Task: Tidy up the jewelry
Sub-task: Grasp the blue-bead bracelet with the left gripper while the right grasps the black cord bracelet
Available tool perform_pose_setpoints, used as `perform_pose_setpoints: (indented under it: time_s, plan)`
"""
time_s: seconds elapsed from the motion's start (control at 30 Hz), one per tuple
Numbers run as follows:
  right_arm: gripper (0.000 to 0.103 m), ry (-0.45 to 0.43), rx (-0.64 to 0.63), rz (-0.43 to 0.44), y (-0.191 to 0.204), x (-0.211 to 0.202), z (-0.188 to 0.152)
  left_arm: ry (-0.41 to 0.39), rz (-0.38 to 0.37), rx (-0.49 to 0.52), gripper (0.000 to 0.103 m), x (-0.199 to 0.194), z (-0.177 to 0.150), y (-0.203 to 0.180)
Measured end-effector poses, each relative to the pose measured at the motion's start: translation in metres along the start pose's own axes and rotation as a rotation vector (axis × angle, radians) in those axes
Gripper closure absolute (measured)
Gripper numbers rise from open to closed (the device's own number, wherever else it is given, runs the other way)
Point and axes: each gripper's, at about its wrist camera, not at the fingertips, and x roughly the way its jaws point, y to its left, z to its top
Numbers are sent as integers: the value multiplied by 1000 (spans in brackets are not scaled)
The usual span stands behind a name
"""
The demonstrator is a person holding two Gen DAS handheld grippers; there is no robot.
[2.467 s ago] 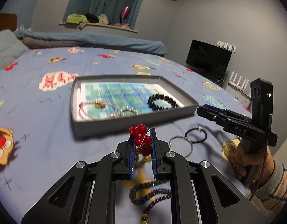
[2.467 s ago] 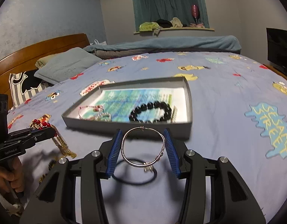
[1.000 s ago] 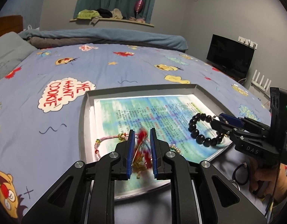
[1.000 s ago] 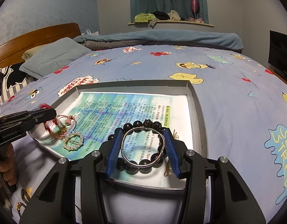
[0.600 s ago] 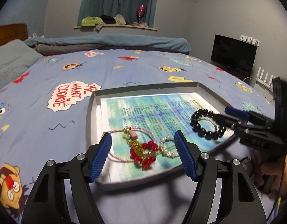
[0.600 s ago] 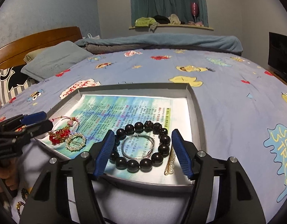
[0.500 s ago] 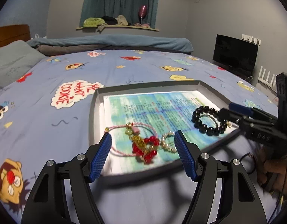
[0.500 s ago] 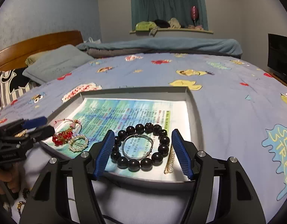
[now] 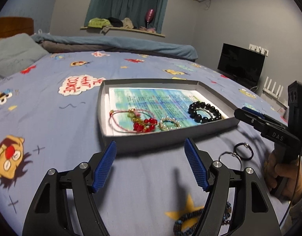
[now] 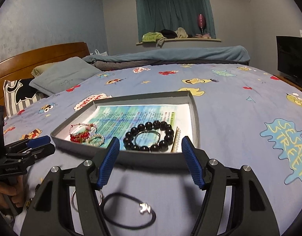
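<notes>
A grey tray [image 9: 166, 137] [image 10: 196, 118] lies on the blue cartoon bedsheet. In it are a red bead piece with gold chain [image 9: 144, 124] [image 10: 80, 136], a pink cord bracelet [image 9: 119, 118], a pearl ring [image 9: 170, 123] [image 10: 95, 139] and a black bead bracelet [image 9: 198, 116] [image 10: 129, 137] with a silver bangle [image 10: 146, 131] inside it. My left gripper [image 9: 150, 147] [image 10: 50, 143] hangs open and empty just short of the tray's near wall. My right gripper [image 10: 151, 142] [image 9: 240, 111] is open and empty at the tray's right corner.
Loose on the sheet in front of the tray lie a black cord bracelet [image 9: 235, 149] [image 10: 144, 209], a silver ring [image 9: 231, 153] and a dark beaded necklace [image 9: 188, 216]. A person's hand [image 9: 278, 169] holds the right gripper. Pillows [image 10: 62, 76] and a folded blanket [image 9: 111, 43] sit far back.
Both grippers opened. The red bead piece dropped into the tray and the silver bangle landed inside the black bead bracelet. Both grippers then drew back over the tray's near wall.
</notes>
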Motion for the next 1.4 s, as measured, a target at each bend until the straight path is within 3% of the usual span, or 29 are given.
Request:
perform_pose_setpoints:
  time_s: [0.37, 0.83, 1.0, 1.1, 1.23, 1.3, 1.4]
  plan:
    - [38, 43, 14, -7, -1, -14, -12, -22, -64, -22, 31, -24, -12, -2]
    - [38, 150, 23, -12, -1, -13, -25, 128, -110, 71, 31, -32, -47, -26]
    - [40, 182, 30, 9, -1, -13, -29, 155, -104, 62, 34, -29, -52, -26]
    - [49, 206, 26, 29, 1, -12, -32, 159, -117, 48, 44, -30, -53, -24]
    - [67, 229, 7, 40, 6, -9, -33, 168, -126, 36, 79, -27, -52, -23]
    - [84, 233, -7, 49, 9, -9, -33, 168, -123, 57, 93, -27, -52, -27]
    - [90, 228, -17, 51, 11, -9, -33, 157, -106, 94, 96, -29, -53, -33]
